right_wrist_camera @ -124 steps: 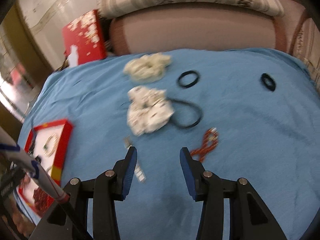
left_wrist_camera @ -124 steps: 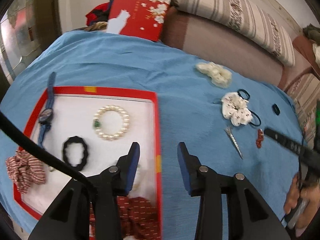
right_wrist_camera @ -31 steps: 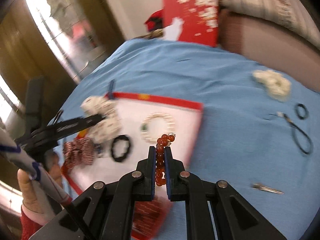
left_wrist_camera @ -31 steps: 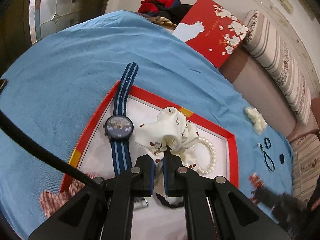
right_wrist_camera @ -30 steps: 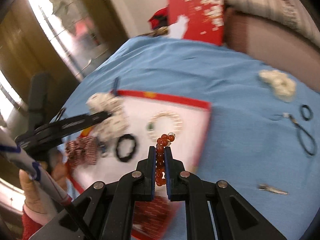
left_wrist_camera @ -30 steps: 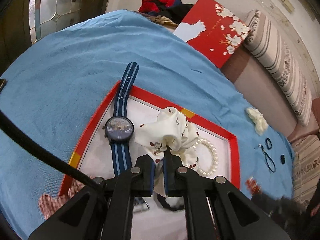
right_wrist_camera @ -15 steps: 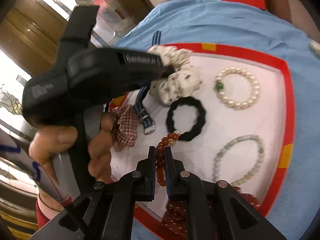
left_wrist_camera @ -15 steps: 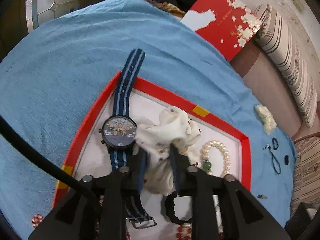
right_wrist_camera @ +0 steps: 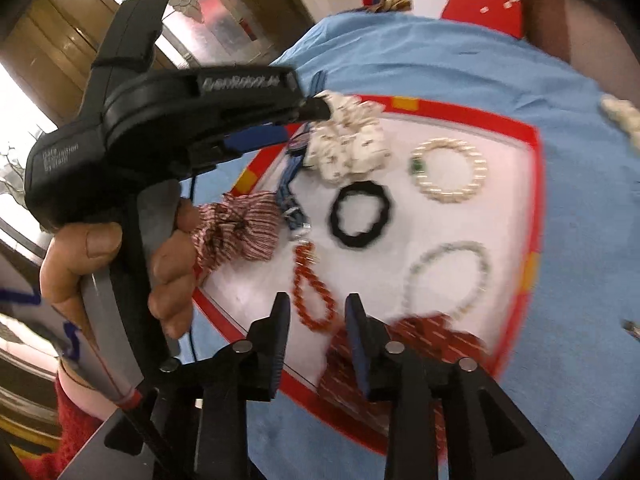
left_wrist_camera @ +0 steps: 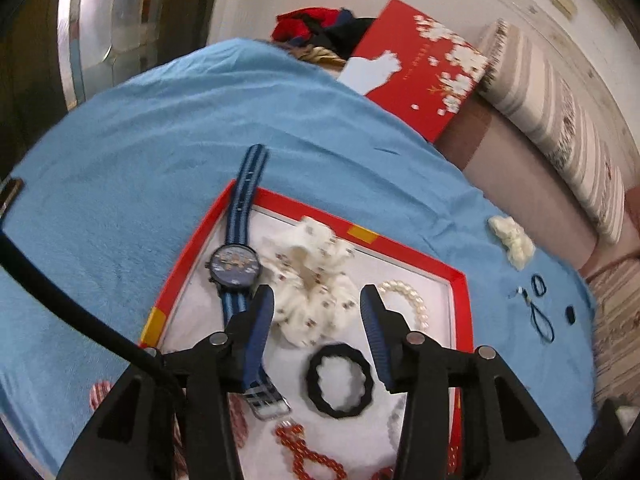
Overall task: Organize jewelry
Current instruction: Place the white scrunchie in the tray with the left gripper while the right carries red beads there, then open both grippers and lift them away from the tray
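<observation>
A red-rimmed white tray (left_wrist_camera: 460,280) (right_wrist_camera: 536,168) lies on the blue cloth. In it lie a white spotted scrunchie (left_wrist_camera: 312,284) (right_wrist_camera: 348,148), a blue-strap watch (left_wrist_camera: 236,268), a pearl bracelet (left_wrist_camera: 408,296) (right_wrist_camera: 450,172), a black scrunchie (left_wrist_camera: 340,380) (right_wrist_camera: 360,216), a red bead bracelet (left_wrist_camera: 308,456) (right_wrist_camera: 312,292), a pale bead bracelet (right_wrist_camera: 448,280) and red patterned scrunchies (right_wrist_camera: 240,228). My left gripper (left_wrist_camera: 316,320) is open just above the white scrunchie. My right gripper (right_wrist_camera: 316,320) is open over the red bead bracelet.
A cream scrunchie (left_wrist_camera: 512,240), black hair ties (left_wrist_camera: 540,284) and a cord (left_wrist_camera: 540,320) lie on the cloth right of the tray. A red flowered box (left_wrist_camera: 416,72) leans against a striped sofa (left_wrist_camera: 560,120) at the back. A metal clip (right_wrist_camera: 632,326) lies at the right edge.
My left gripper opened and let the white scrunchie drop into the tray. My right gripper opened and released the red bead bracelet onto the tray, then pulled back slightly.
</observation>
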Demonstrator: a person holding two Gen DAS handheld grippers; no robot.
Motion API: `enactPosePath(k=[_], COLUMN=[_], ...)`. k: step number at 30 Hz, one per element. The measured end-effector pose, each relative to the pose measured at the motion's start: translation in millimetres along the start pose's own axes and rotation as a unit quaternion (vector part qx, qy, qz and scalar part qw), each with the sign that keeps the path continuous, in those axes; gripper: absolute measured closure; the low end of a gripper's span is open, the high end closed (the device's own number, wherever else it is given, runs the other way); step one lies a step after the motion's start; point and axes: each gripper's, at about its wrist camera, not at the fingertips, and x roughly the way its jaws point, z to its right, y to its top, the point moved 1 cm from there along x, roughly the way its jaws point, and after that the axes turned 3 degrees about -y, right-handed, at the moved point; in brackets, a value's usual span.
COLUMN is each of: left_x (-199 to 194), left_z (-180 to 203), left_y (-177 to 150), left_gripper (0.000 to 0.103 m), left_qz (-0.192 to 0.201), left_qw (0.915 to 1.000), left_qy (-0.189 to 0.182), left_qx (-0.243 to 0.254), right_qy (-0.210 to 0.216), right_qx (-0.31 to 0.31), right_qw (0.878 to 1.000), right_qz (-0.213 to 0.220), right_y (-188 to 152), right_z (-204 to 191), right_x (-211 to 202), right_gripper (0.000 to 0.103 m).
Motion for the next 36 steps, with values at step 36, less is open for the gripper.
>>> enactPosePath(k=[36], left_x=[20.6], left_z=[188.9], left_y=[-86.9], left_gripper=[0.051], left_qz=[-0.024], left_qw=[0.9805], left_qy=[-0.012], left_qx=[0.195], right_qy=[-0.156], right_qx=[0.208], right_qw=[0.962], right_qz=[0.082], right_y=[-66.4], right_z=[238.2], right_x=[-137.8], right_gripper=[0.054])
